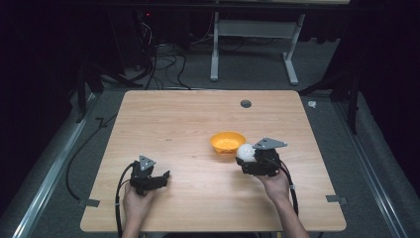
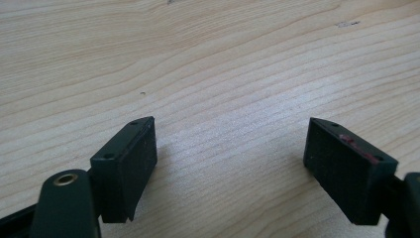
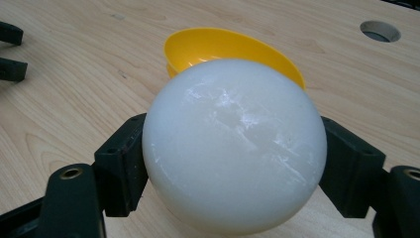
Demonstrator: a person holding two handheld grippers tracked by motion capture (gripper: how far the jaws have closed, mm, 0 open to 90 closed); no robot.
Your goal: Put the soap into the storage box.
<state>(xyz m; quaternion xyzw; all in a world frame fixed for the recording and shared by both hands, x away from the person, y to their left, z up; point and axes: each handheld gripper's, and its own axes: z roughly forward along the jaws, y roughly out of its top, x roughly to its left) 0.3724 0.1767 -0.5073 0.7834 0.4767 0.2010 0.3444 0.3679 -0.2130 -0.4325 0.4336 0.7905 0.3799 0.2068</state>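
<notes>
Two black grippers over a pale wooden table (image 1: pixel 163 119) with fine straight grain and a round grommet hole (image 1: pixel 245 103) near the far edge. Left gripper (image 1: pixel 166 174) low by the near-left corner, jaws spread wide, bare wood between the flat rectangular pads (image 2: pixel 131 163), gripping nothing. Right gripper (image 1: pixel 243 157) toward the near-right part of the table, clamped on a white ball (image 3: pixel 233 144): smooth, glossy, faintly translucent, scuffed with thin pale scratches on top. Ball squeezed between both blocky matte pads, one on each flank, bulging well above and ahead of them. Just beyond the ball, a shallow yellow bowl (image 3: pixel 223 47), thin-walled plastic, round-rimmed, sitting near the table's middle, slightly right. Near rim of the bowl covered by the ball in the right gripper view; bottom of the ball cut off at the lower frame edge. From above, ball touching or just beside the bowl's right rim, hard to tell which. Far off at the left edge of the right gripper view, two dark jaw tips of the other gripper, cropped.
</notes>
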